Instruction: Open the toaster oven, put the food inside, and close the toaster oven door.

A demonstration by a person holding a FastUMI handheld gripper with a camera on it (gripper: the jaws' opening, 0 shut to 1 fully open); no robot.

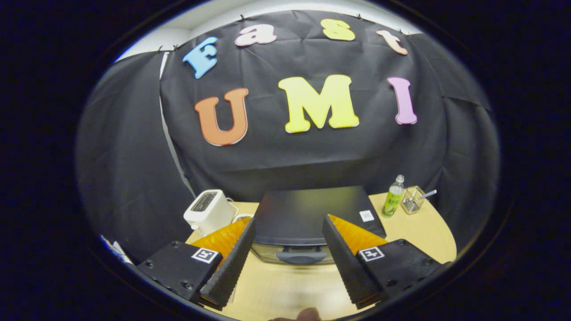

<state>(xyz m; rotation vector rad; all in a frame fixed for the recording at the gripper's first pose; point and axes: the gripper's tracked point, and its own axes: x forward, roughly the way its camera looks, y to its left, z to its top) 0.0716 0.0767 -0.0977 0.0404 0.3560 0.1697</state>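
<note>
A black toaster oven (312,214) stands on the wooden table (285,285), seen from above its top. Its glass door is closed, and the dark door handle (301,256) shows between my two fingers, a little ahead of their tips. My gripper (292,292) is open, with a wide gap and nothing held. It hovers over the bare tabletop in front of the oven door. A small rounded tan thing (308,314) peeks in at the nearest table edge; I cannot tell what it is.
A white pop-up toaster (208,210) sits to the left of the oven. Behind the oven on the right stand a green-labelled bottle (393,197) and a clear glass (412,199) with a utensil in it. The black cloth wall rises close behind the table.
</note>
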